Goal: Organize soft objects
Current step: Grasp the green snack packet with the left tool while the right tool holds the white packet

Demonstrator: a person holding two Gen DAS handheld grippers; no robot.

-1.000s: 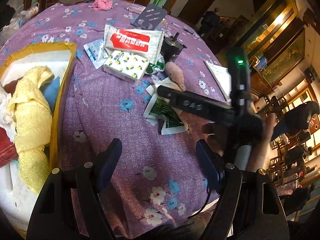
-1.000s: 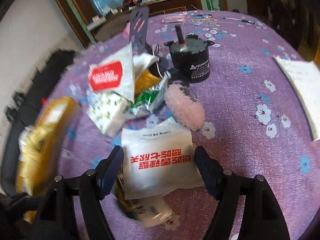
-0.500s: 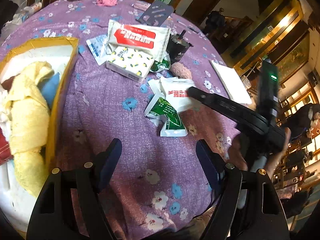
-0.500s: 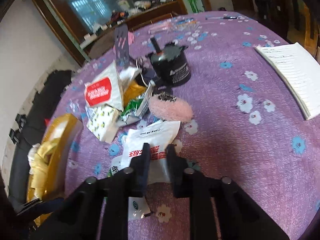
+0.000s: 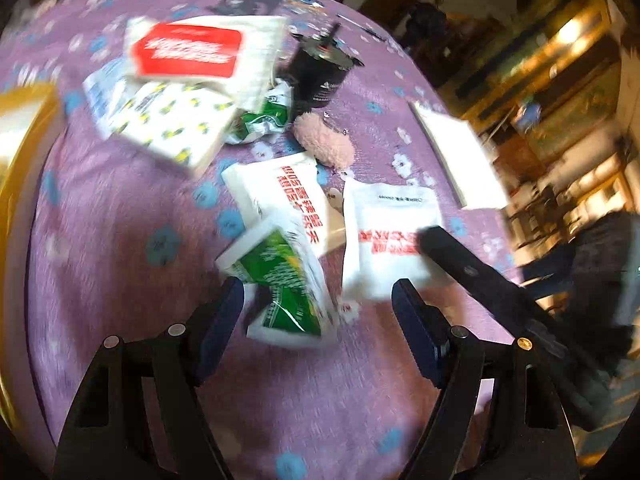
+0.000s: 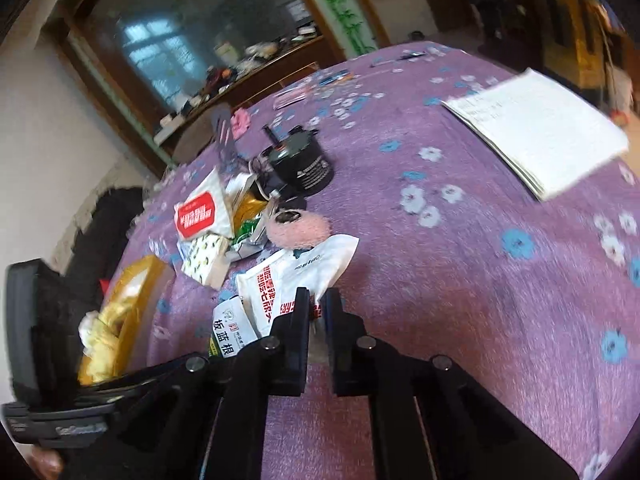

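Observation:
My right gripper (image 6: 316, 304) is closing its jaws on the near edge of a white packet with red print (image 6: 324, 254), which is pinched between them. The left wrist view shows that packet (image 5: 384, 240) with the right gripper's dark finger across its corner. My left gripper (image 5: 318, 312) hangs open just above a green and white packet (image 5: 280, 276), which lies between its fingers, untouched. A second white packet with red print (image 5: 280, 196) lies behind it. A pink fluffy toy (image 5: 324, 144) rests on the purple flowered cloth (image 5: 120, 264).
A yellow box (image 6: 136, 292) holding a yellow towel stands at the left. Tissue packs (image 5: 192, 52), a black motor (image 5: 320, 76) and crumpled wrappers crowd the middle. An open notebook (image 6: 536, 128) lies at the right. A pink cloth (image 6: 240, 122) lies far back.
My right gripper went from wide open to closed on the white packet and drew it rightward. My left gripper moved forward over the green packet, leaving the yellow box mostly out of view.

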